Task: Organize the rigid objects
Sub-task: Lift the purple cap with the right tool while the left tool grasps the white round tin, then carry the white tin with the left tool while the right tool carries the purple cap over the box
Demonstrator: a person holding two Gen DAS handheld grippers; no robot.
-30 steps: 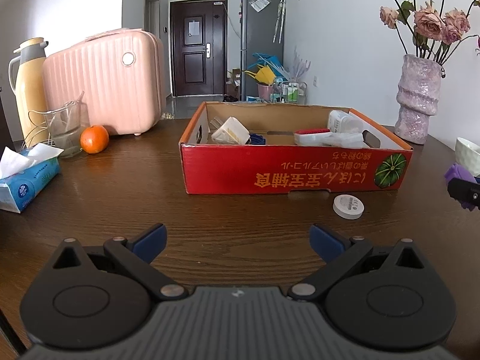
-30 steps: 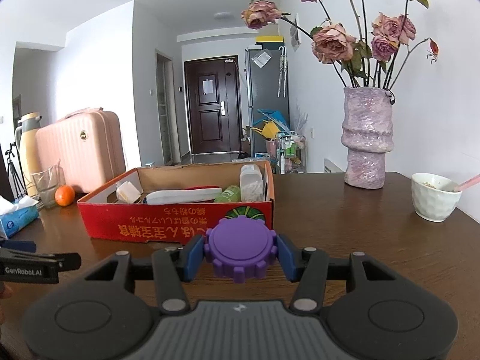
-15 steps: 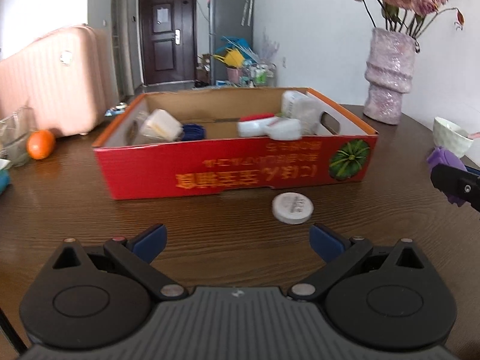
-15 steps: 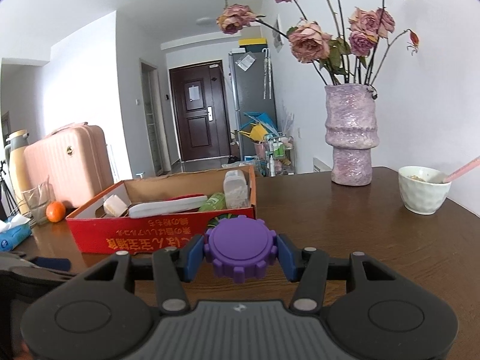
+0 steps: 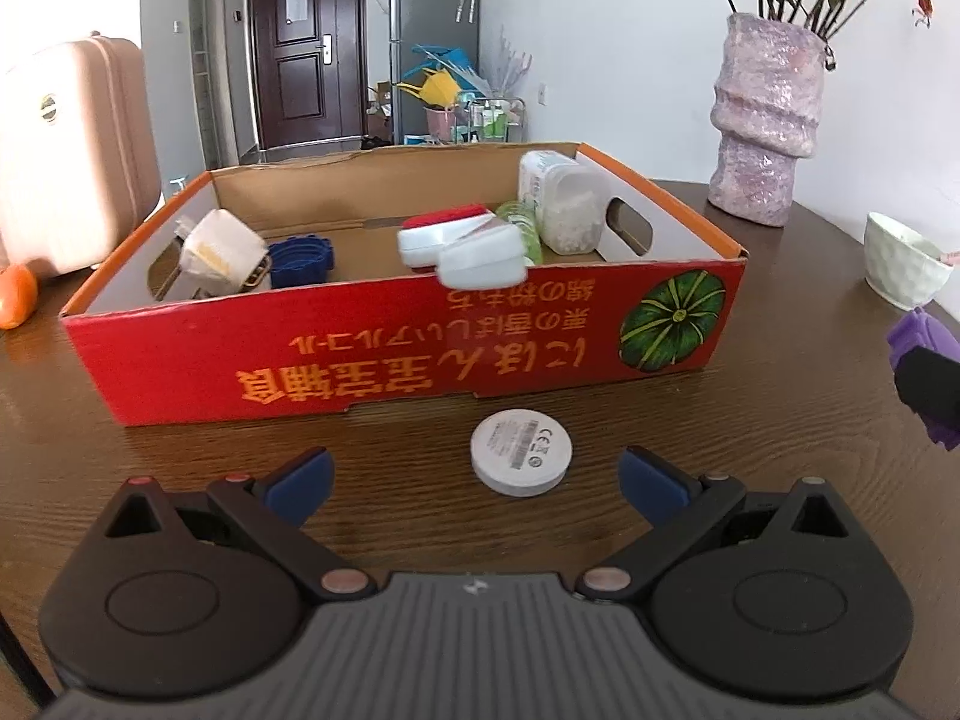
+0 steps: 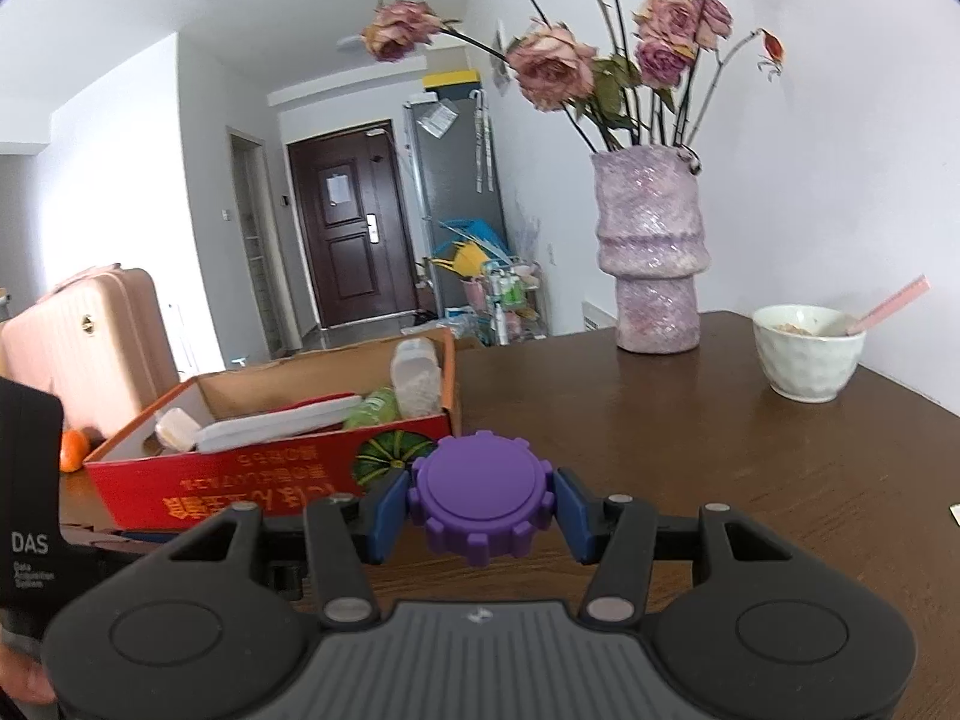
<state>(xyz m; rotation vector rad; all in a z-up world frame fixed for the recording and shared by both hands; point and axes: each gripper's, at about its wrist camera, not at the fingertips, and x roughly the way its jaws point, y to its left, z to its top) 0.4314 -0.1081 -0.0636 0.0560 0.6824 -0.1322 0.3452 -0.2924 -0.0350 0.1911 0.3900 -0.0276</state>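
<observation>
A red cardboard box (image 5: 420,348) sits on the dark wooden table and holds several items: a white case, a blue gear-shaped lid (image 5: 300,255), a clear container and a cream block. A white round disc (image 5: 521,459) lies on the table just in front of the box. My left gripper (image 5: 474,480) is open and empty, with the disc just ahead between its fingers. My right gripper (image 6: 480,507) is shut on a purple gear-shaped lid (image 6: 480,501), held above the table to the right of the box (image 6: 270,480). That lid also shows at the right edge of the left wrist view (image 5: 924,360).
A purple vase with dried roses (image 6: 651,276) stands at the back right. A white bowl with a pink spoon (image 6: 807,351) sits right of it. A pink suitcase (image 5: 66,156) and an orange (image 5: 15,297) are at the left.
My left gripper has moved right and closer to the box, so the white disc now lies between its open fingers. My right gripper has shifted right, still holding the purple lid.
</observation>
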